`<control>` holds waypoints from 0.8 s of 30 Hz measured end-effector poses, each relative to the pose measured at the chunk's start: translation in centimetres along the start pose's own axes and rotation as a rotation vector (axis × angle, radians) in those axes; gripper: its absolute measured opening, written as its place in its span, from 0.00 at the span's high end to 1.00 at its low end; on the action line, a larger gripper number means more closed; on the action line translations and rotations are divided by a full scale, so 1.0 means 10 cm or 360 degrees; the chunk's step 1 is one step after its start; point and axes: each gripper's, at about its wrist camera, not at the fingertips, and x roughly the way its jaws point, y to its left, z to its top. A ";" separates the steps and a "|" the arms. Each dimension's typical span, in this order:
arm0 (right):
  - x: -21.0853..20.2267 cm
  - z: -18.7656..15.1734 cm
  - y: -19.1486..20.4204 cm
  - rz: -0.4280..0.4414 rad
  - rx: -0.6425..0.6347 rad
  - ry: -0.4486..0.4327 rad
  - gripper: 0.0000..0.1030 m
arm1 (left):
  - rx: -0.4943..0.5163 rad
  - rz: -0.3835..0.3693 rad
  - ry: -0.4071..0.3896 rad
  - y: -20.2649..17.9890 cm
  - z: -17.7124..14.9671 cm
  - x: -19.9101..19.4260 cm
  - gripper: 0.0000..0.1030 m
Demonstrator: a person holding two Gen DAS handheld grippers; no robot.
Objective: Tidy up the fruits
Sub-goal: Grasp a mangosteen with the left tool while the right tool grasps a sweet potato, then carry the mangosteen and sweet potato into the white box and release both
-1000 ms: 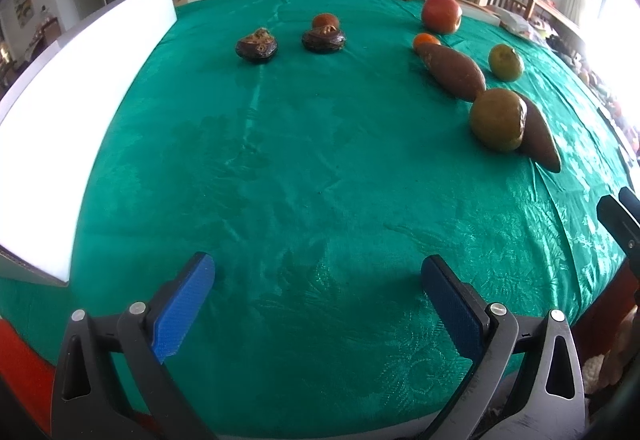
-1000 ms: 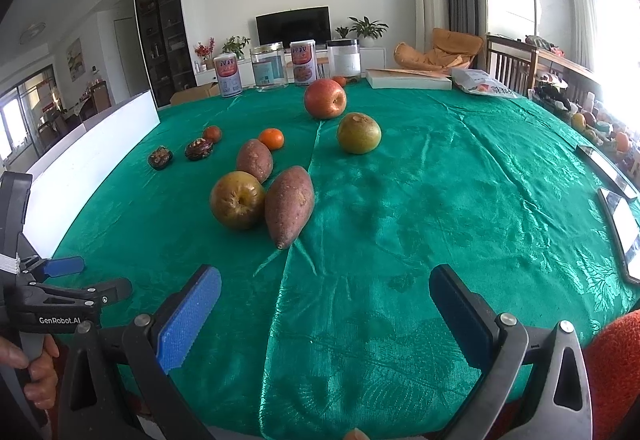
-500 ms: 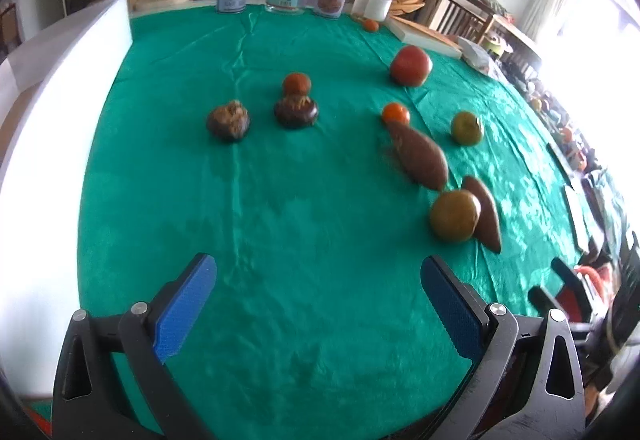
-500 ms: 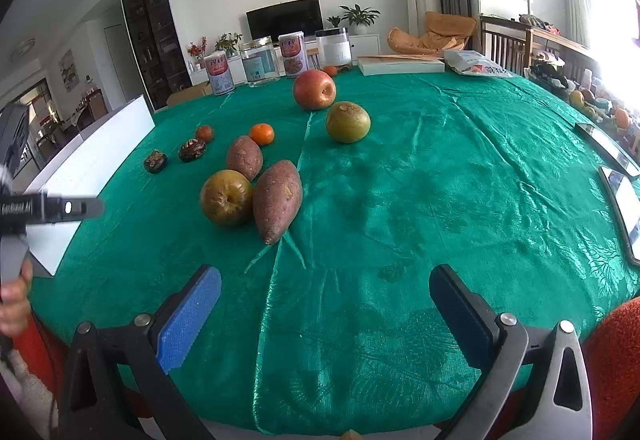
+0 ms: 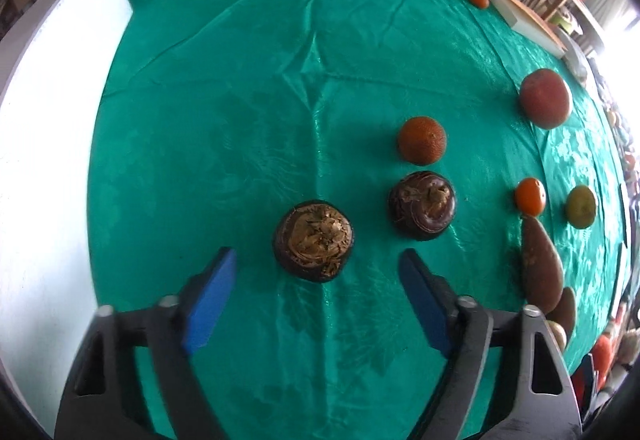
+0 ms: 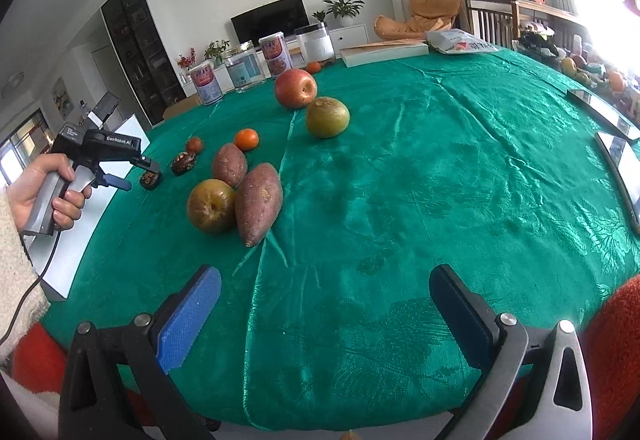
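Reach for the first dark fruit

Left gripper (image 5: 316, 282) is hanging over the green cloth (image 5: 240, 100), its jaws closing but not yet touching the dark brown fruit (image 5: 313, 240) just at 12 o'clock from the tips. Next it is needing to go lower, around the fruit. Right gripper (image 6: 320, 304) is waiting with jaws apart, holding nothing.

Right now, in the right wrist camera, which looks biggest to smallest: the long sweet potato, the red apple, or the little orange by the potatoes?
1. Long sweet potato, though it is also nearest the camera.
2. Red apple, farther away.
3. Little orange, clearly smallest.
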 end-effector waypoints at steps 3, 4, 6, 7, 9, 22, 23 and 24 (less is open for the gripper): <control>0.05 0.08 -0.09 0.0009 0.0071 0.0064 0.00 | 0.0000 -0.0005 0.0009 0.03 0.00 0.06 0.54; 0.08 0.16 -0.12 0.0041 0.0073 0.0097 0.00 | 0.0014 0.0021 -0.0016 0.03 -0.01 0.05 0.58; 0.17 0.45 -0.16 0.0169 0.0052 0.0177 0.00 | 0.0033 0.0025 -0.0038 0.05 0.00 0.05 0.58; 0.27 0.62 -0.17 0.0249 0.0047 0.0271 0.00 | 0.0029 0.0025 -0.0046 0.05 0.01 0.04 0.59; 0.55 0.95 -0.17 0.0336 0.0101 0.0543 0.03 | 0.0013 -0.0001 -0.0065 0.08 -0.03 0.00 0.59; 1.46 1.15 0.49 0.0289 -0.0009 0.1160 0.60 | 0.0071 -0.0216 -0.0221 0.02 -0.53 -0.61 0.59; 1.49 1.14 0.50 0.0280 0.0006 0.1177 0.61 | 0.0072 -0.0231 -0.0230 -0.01 -0.56 -0.64 0.59; 1.52 1.13 0.50 0.0281 0.0021 0.1187 0.61 | 0.0076 -0.0243 -0.0237 -0.03 -0.57 -0.66 0.59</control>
